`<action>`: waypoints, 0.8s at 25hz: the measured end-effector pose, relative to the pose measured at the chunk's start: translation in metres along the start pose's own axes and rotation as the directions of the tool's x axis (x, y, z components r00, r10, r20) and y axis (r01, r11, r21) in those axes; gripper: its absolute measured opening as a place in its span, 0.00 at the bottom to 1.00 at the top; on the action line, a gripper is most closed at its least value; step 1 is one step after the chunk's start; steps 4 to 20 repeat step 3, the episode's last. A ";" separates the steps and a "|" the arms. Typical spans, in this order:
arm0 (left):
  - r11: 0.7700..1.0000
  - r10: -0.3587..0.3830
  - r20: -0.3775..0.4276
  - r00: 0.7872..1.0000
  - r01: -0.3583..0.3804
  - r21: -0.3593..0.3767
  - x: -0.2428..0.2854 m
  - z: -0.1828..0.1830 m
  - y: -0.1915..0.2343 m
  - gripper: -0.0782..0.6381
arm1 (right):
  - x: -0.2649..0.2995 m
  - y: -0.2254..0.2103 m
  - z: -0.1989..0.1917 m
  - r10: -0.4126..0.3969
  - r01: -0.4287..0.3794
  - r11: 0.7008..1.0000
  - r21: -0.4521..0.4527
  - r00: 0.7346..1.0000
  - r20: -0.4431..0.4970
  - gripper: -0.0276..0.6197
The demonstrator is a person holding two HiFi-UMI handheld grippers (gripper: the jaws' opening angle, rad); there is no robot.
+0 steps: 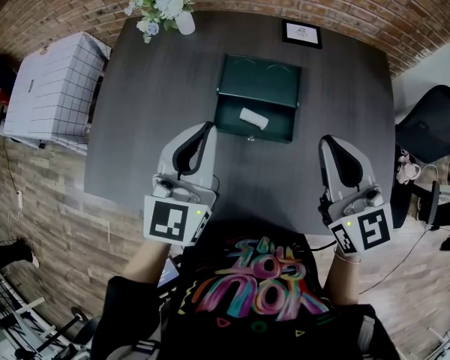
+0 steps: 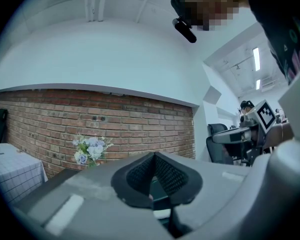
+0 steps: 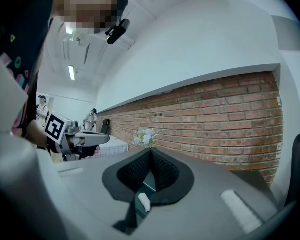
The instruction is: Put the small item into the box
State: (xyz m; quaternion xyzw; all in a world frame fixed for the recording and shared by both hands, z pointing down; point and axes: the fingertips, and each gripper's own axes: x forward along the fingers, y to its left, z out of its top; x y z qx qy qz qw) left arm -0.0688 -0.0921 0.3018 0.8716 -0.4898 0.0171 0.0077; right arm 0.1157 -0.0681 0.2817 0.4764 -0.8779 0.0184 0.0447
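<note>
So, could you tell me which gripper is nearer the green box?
Left. The left gripper sits just off the box at its near-left corner; the right gripper is farther off, past its near-right corner.

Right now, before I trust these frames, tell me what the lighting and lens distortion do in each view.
Head view: even, soft light on the dark table; its edges bow from the wide lens; the white item in the green box is sharp. Left gripper view: black corners, brick wall curved, ceiling lights blown out. Right gripper view: same curving, bright ceiling strip.
</note>
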 end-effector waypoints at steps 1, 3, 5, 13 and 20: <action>1.000 -0.002 0.003 1.000 0.002 -0.003 0.002 -0.001 -0.001 0.11 | -0.001 -0.002 0.000 -0.002 0.002 1.000 -0.004 1.000 -0.003 0.04; 1.000 -0.008 0.010 1.000 0.008 -0.011 0.006 -0.003 -0.005 0.11 | -0.003 -0.008 0.000 -0.009 0.009 1.000 -0.014 1.000 -0.009 0.04; 1.000 -0.008 0.010 1.000 0.008 -0.011 0.006 -0.003 -0.005 0.11 | -0.003 -0.008 0.000 -0.009 0.009 1.000 -0.014 1.000 -0.009 0.04; 1.000 -0.008 0.010 1.000 0.008 -0.011 0.006 -0.003 -0.005 0.11 | -0.003 -0.008 0.000 -0.009 0.009 1.000 -0.014 1.000 -0.009 0.04; 1.000 -0.008 0.010 1.000 0.008 -0.011 0.006 -0.003 -0.005 0.11 | -0.003 -0.008 0.000 -0.009 0.009 1.000 -0.014 1.000 -0.009 0.04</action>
